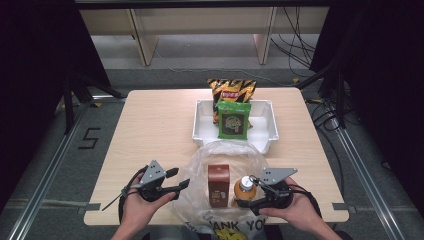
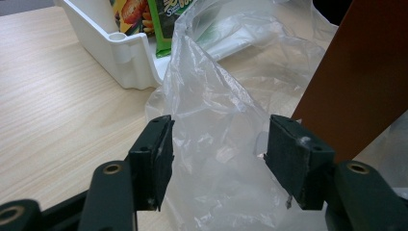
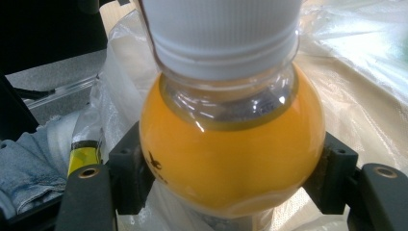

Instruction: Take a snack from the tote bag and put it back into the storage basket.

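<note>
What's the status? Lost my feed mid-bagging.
Right gripper clamped on orange bottle in plastic bag. Left gripper open at bag edge. Brown carton beside the bottle.

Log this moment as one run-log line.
left gripper: open at plastic bag | right gripper: shut on orange juice bottle | brown carton: upright in bag

Grey floor, pale wooden shelving, dark curtains.
</note>
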A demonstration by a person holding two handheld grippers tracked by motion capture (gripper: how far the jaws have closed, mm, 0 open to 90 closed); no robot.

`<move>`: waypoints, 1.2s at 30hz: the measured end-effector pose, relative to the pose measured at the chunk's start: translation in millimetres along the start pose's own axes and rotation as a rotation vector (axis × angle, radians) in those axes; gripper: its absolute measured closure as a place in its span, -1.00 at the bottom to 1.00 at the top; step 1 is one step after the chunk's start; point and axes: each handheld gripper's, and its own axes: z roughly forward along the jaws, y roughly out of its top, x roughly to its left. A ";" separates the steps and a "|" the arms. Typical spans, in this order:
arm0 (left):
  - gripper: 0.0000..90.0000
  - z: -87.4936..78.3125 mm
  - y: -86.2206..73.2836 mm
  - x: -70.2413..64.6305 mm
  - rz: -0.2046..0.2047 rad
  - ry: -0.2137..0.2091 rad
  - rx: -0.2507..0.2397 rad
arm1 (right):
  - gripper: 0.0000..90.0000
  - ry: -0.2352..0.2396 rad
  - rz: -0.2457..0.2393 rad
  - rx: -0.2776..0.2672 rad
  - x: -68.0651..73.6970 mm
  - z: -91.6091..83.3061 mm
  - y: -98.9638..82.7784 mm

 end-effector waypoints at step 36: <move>-0.08 6.5 -1.8 -3.7 0.006 -0.017 0.010 | -0.29 -0.037 0.083 -0.114 -9.7 -35.6 47.5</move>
